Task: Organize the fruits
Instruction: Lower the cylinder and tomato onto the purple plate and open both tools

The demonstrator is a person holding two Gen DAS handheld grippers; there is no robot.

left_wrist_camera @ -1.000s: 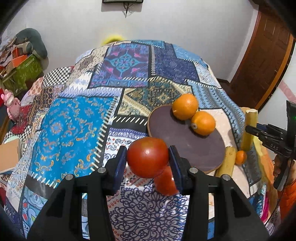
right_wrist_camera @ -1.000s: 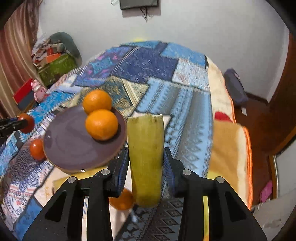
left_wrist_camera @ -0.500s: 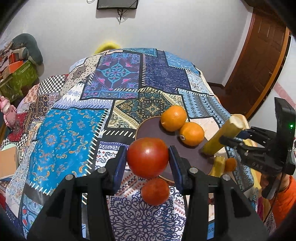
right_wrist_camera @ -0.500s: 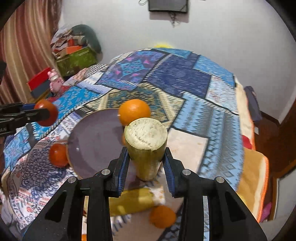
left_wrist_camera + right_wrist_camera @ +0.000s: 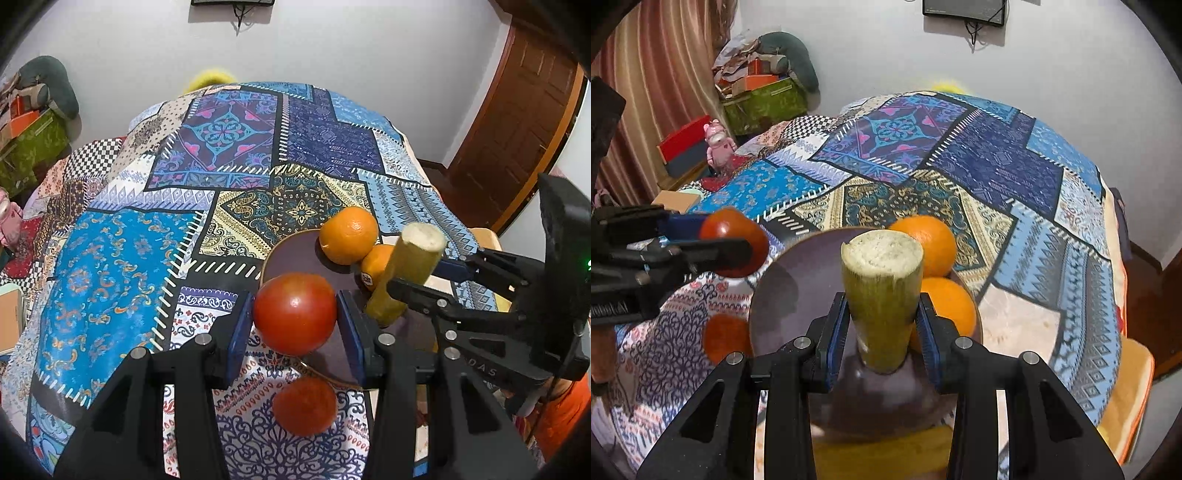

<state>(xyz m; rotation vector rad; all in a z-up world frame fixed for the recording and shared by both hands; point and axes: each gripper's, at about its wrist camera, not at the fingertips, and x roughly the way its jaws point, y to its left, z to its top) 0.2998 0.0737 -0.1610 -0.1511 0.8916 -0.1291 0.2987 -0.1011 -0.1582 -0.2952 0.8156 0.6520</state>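
My left gripper [image 5: 295, 325] is shut on a red tomato [image 5: 294, 313] and holds it above the near left rim of a dark round plate [image 5: 295, 254]. Two oranges [image 5: 348, 235] lie on the plate's far side. A second tomato [image 5: 304, 405] lies on the patchwork bedspread below. My right gripper [image 5: 882, 328] is shut on a yellow-green cut stalk piece [image 5: 882, 291], tilted over the plate [image 5: 798, 295], in front of the oranges [image 5: 925, 240]. The left gripper with its tomato [image 5: 735, 251] shows at the left in the right wrist view.
The patchwork bedspread [image 5: 122, 266] covers the bed. Another yellow stalk piece [image 5: 886, 450] lies near the plate's front edge. Boxes and clothes [image 5: 761, 92] are piled by the wall at the left, and a wooden door [image 5: 517, 129] stands at the right.
My right gripper has carried the stalk piece left, over the plate and close to the oranges. My left gripper, still holding the tomato, has moved closer to the plate's rim.
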